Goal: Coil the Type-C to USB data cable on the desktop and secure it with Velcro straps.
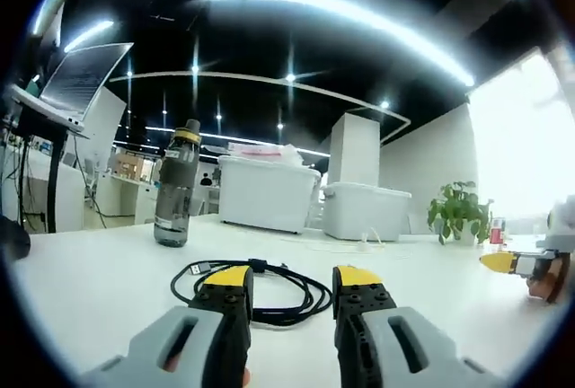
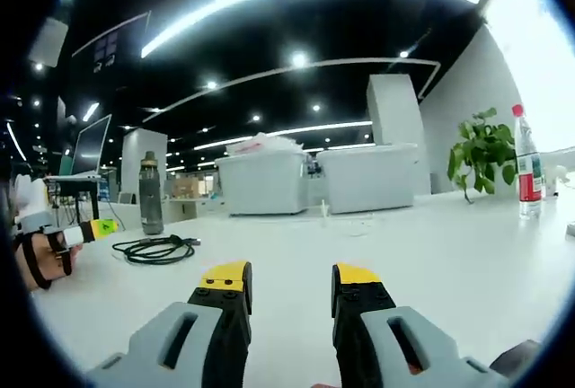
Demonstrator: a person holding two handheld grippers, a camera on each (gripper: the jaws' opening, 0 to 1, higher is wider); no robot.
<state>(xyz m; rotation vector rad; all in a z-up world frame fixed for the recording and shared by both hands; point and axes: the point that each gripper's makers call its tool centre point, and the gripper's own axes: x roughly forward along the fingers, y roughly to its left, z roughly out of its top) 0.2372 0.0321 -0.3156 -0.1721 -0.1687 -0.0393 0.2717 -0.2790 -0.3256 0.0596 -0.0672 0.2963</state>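
A black data cable (image 1: pixel 269 289) lies coiled in loose loops on the white desk (image 1: pixel 108 271), with one plug end near its left side and a small clip on its far edge. My left gripper (image 1: pixel 289 277) is open just in front of the coil, its yellow-tipped jaws apart and holding nothing. In the right gripper view the same cable (image 2: pixel 154 249) lies far off to the left, and my right gripper (image 2: pixel 291 277) is open over bare desk (image 2: pixel 449 244). The left gripper (image 2: pixel 90 230), held by a hand, shows at the left edge there. The right gripper's yellow tip (image 1: pixel 512 262) shows at the right edge of the left view.
A grey water bottle (image 1: pixel 175 186) stands behind the cable. Two white bins (image 1: pixel 265 192) sit at the desk's far side, with a potted plant (image 1: pixel 460 213) to their right. A red-labelled bottle (image 2: pixel 528 163) stands at the right. A laptop on a stand (image 1: pixel 67 83) is at the left.
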